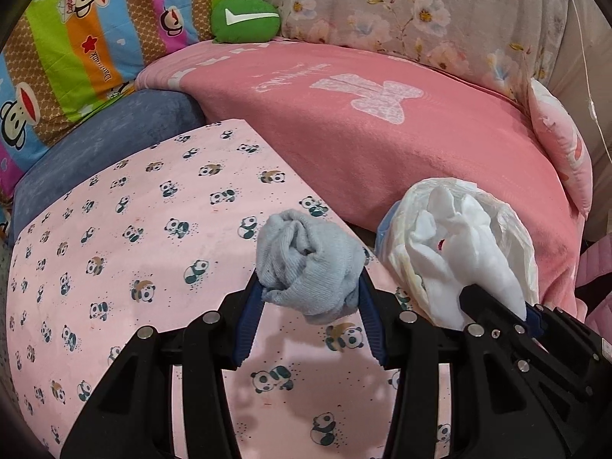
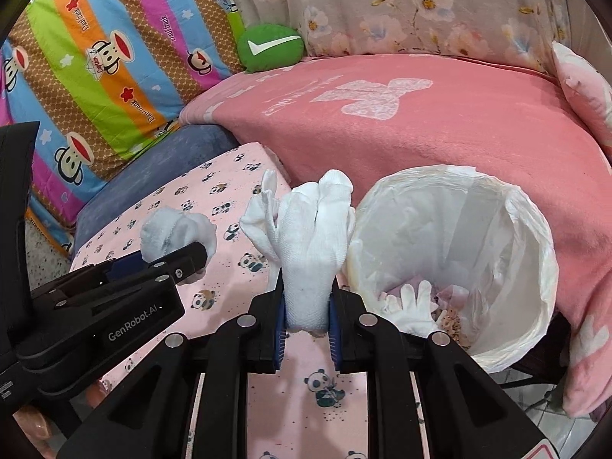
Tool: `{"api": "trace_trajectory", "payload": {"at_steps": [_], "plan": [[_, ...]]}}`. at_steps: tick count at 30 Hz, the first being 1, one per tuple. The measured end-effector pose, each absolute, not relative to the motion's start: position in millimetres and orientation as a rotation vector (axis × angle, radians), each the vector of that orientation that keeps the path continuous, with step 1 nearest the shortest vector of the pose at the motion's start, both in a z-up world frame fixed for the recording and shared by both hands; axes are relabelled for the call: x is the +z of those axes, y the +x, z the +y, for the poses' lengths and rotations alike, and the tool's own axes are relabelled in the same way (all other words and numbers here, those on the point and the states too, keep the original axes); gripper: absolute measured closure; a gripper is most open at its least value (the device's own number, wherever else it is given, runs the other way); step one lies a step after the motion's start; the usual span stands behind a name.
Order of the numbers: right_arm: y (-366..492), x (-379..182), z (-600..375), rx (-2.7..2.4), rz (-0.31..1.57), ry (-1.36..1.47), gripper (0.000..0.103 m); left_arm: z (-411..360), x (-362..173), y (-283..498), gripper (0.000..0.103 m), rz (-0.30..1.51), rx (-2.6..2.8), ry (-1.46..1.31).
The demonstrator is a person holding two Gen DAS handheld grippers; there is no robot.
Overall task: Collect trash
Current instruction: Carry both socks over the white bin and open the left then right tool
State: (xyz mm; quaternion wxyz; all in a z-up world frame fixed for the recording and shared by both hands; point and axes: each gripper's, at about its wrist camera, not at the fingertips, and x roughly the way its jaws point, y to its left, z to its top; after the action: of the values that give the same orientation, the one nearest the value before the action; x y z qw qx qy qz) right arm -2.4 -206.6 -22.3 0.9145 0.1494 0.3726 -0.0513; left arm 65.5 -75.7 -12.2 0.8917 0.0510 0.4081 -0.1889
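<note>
Black claw arms fill the bottom of both wrist views. From the left, the left claw (image 1: pixel 310 298) is clamped on a balled-up grey-blue sock (image 1: pixel 308 264), its blue pads pressing the bundle from both sides above the panda-print pink sheet (image 1: pixel 126 237). Beside it, in the right wrist view, the right claw (image 2: pixel 308 306) is closed on the cuff of a white knit glove (image 2: pixel 311 237), which stands upright with its fingers pointing up. Just right of the glove stands a bin lined with a white plastic bag (image 2: pixel 531 237), its mouth wide; another white glove (image 2: pixel 411 306) and some scraps lie at the bottom. Behind these, again from the left, a striped monkey-print cushion (image 2: pixel 107 57) leans beside a small green pillow (image 2: pixel 269 48), then a pink blanket (image 2: pixel 440 137) spreads under a floral cover (image 2: pixel 420 4).
</note>
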Motion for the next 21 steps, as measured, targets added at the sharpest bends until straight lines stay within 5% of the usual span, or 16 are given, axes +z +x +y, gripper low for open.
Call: {"api": "trace_trajectory", "payload": {"at_steps": [21], "plan": [[-23, -41, -300, -0.258, 0.751, 0.365, 0.085, -169, -14, 62, 0.057, 0.829, -0.594, 0.159]]}}
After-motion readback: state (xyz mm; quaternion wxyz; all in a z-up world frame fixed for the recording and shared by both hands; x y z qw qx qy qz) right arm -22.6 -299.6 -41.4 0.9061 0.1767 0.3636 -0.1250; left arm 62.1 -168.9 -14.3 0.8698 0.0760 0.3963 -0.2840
